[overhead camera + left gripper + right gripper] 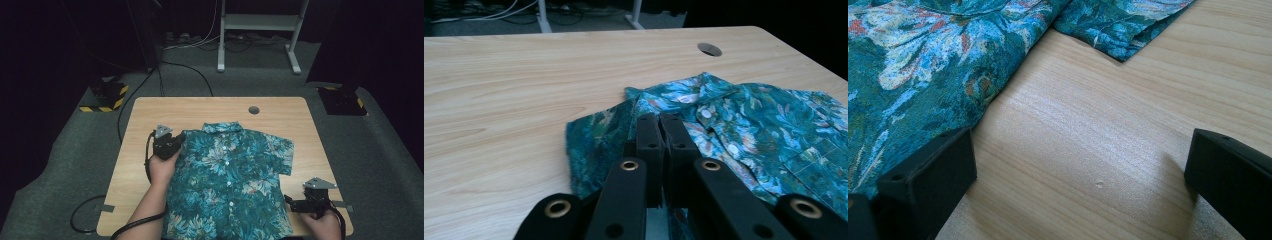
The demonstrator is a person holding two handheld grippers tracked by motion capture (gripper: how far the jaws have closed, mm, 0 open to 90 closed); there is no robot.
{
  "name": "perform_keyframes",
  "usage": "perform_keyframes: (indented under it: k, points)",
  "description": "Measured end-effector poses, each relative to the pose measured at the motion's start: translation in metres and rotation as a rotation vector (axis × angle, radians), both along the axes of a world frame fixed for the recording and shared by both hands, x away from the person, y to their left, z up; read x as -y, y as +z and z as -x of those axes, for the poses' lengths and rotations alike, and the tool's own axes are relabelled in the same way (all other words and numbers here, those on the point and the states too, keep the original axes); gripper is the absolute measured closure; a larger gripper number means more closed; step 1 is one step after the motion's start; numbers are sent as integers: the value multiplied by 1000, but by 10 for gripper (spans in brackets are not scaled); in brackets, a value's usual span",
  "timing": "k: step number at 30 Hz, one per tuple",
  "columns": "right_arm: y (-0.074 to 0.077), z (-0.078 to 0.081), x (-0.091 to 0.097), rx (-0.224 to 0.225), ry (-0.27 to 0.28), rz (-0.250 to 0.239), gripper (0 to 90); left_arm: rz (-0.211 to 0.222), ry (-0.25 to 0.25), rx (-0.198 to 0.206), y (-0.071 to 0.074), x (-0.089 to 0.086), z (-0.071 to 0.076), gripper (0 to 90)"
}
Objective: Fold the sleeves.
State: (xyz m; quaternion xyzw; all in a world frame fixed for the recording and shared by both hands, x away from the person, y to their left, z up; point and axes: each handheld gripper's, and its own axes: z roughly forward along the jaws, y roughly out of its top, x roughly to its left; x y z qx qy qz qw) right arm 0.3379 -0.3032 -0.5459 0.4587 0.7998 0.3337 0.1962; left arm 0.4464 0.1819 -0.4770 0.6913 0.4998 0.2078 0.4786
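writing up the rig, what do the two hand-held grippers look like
Both are black. The left hand-held gripper and the right hand-held gripper each carry a grey three-cornered plate on top and trail a black cable. In the left gripper view the jaws are flat black bars with brass-ringed holes; in the right gripper view they are blocky black pads. The person's forearms are bare, with no sleeves.
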Motion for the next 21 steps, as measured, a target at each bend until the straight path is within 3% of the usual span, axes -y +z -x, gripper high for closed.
perform_keyframes:
  k: [7,14,21]
  points:
    - [0,0,0,0,3,0,0,-14,-13,-30,-14,22,-3,874]
    - [0,0,0,-1,5,-1,0,-35,2,-59,-30,33,-4,864]
    - [0,0,0,-1,6,-1,0,-39,1,-71,-38,42,-6,770]
